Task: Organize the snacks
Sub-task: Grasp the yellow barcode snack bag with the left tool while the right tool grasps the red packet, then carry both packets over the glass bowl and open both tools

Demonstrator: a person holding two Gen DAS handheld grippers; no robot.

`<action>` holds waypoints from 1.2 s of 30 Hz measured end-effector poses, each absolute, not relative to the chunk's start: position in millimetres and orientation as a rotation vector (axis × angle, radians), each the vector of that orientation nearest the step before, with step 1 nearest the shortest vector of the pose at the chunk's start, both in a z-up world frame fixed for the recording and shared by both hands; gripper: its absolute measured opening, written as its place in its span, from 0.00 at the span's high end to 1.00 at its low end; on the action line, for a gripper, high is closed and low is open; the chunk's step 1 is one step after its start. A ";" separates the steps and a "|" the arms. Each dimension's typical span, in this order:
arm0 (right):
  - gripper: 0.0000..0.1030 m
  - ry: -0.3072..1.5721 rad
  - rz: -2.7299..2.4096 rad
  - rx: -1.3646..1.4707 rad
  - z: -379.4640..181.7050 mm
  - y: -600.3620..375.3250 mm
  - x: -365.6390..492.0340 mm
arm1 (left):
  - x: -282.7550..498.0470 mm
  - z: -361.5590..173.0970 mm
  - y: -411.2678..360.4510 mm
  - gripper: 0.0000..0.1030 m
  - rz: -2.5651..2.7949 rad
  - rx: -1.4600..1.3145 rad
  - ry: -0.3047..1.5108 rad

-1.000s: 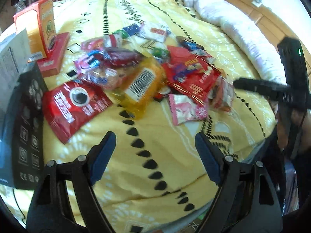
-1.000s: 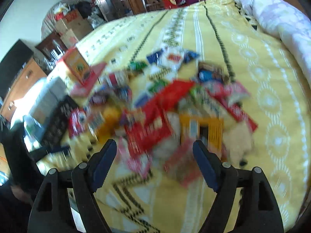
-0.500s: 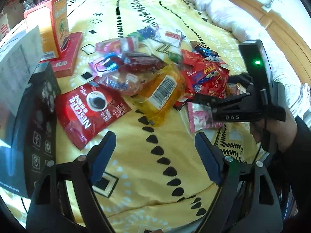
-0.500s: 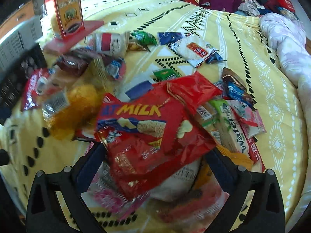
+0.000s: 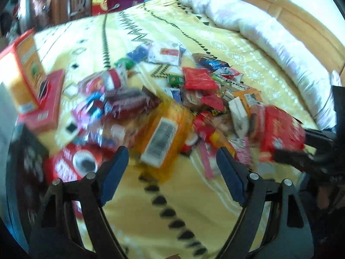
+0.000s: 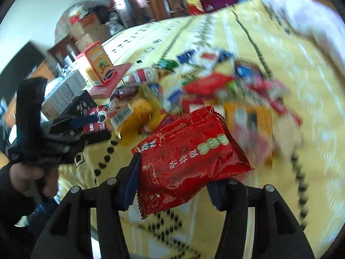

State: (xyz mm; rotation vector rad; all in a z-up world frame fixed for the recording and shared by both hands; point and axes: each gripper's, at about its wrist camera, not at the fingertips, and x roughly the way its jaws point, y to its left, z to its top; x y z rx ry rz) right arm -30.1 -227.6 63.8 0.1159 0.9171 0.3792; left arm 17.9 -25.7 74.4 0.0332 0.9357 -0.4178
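A pile of snack packets (image 5: 194,99) lies on a yellow patterned bedspread (image 5: 181,205). My right gripper (image 6: 172,181) is shut on a red snack bag with green circles (image 6: 189,151) and holds it above the bed; this bag also shows at the right of the left wrist view (image 5: 280,133). My left gripper (image 5: 172,172) is open and empty, just short of an orange packet with a barcode (image 5: 163,133) and a red Nescafe pouch (image 5: 75,164). The left gripper also shows in the right wrist view (image 6: 86,127).
An orange box (image 5: 23,71) stands on a flat red box (image 5: 47,101) at the left. A black box (image 5: 23,172) and a grey box (image 6: 62,90) sit at the near left edge. A white quilt (image 5: 269,32) lies along the wooden headboard.
My right gripper has closed on the red snack bag and lifted it out of the pile. My left gripper has moved a little closer to the orange packet.
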 end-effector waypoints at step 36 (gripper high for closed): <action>0.43 0.592 0.688 0.091 216.3 -63.6 -7.6 | -75.6 237.2 222.6 0.60 0.206 -0.163 0.621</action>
